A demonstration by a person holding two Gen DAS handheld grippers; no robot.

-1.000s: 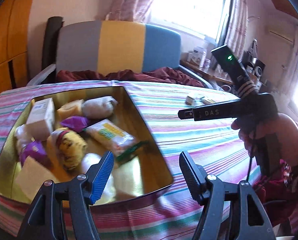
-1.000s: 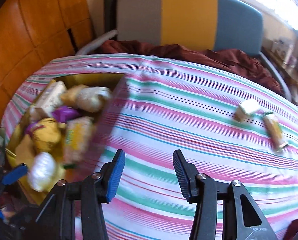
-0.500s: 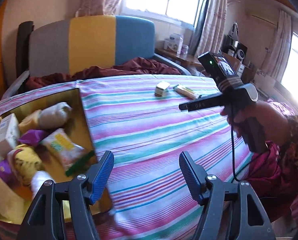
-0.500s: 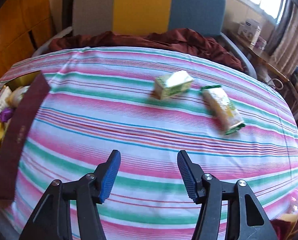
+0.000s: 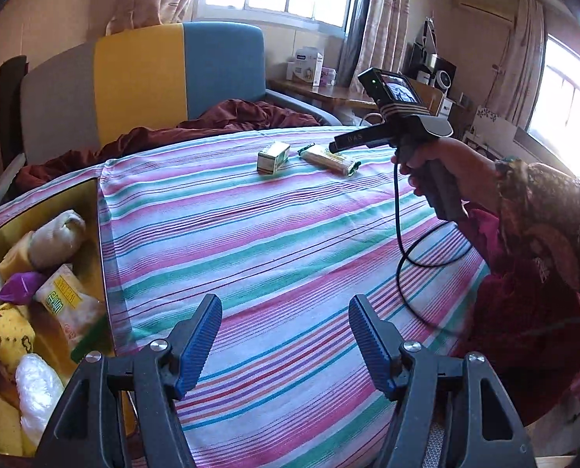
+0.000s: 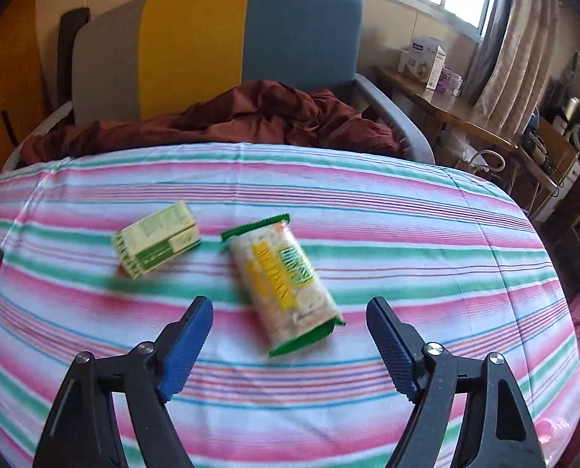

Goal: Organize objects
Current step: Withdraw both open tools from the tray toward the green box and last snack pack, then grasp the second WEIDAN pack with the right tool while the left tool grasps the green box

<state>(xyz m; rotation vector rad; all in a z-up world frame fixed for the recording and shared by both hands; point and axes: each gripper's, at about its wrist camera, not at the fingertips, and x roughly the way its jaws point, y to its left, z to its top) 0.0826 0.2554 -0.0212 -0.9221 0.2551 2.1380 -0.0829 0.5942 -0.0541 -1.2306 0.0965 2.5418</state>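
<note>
A green and cream small box [image 6: 156, 238] and a yellow and green snack packet [image 6: 286, 280] lie on the striped tablecloth [image 6: 407, 257]. My right gripper [image 6: 290, 314] is open, empty, just short of the packet. Both also show far off in the left wrist view, the box [image 5: 273, 157] and the packet [image 5: 329, 159]. My left gripper [image 5: 285, 318] is open and empty above the cloth. A gold-lined box [image 5: 89, 210] at the left holds several packets. The right gripper's handle [image 5: 418, 144] hovers by the packet.
A grey, yellow and blue chair [image 6: 220, 43] with a dark red cloth [image 6: 251, 117] stands behind the table. A desk with boxes [image 6: 426, 66] is at the back right. The table edge drops off at the right.
The right gripper has moved right and forward, from beside the gold box to the two loose items, and its jaws have widened. The left view has swung right, away from the box.
</note>
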